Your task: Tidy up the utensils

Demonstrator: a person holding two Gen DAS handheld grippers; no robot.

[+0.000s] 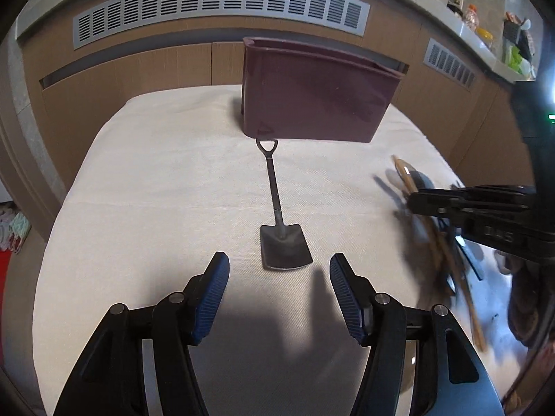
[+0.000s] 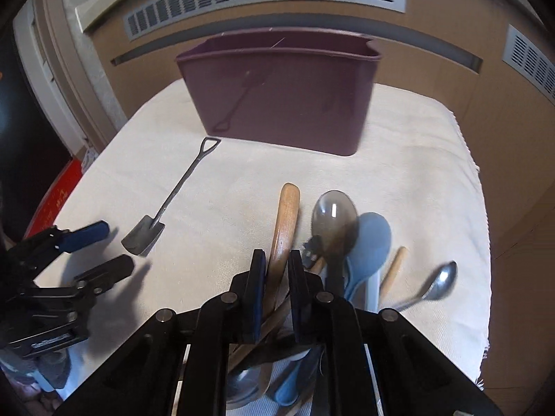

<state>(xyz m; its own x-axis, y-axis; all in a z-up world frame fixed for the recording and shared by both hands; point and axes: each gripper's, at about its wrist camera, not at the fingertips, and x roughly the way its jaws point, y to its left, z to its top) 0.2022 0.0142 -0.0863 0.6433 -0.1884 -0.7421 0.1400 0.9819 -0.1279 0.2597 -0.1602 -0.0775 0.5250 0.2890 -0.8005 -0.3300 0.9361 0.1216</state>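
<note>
A dark shovel-shaped spoon [image 1: 277,215] lies on the white cloth, its blade toward me and its handle pointing at a maroon bin [image 1: 312,93]. My left gripper [image 1: 279,270] is open just short of the blade. It also shows in the right wrist view [image 2: 104,249]. My right gripper [image 2: 276,263] is shut on a wooden utensil [image 2: 286,222] in a pile with a smoky plastic spoon [image 2: 333,212], a blue spoon [image 2: 369,242] and a metal spoon [image 2: 433,286]. The shovel spoon [image 2: 173,197] and bin [image 2: 281,93] lie ahead.
The cloth-covered table [image 1: 156,190] ends at wooden cabinets with vent grilles [image 1: 222,10] behind the bin. A counter with bottles [image 1: 485,31] is at far right. A red object [image 2: 59,197] sits off the table's left edge.
</note>
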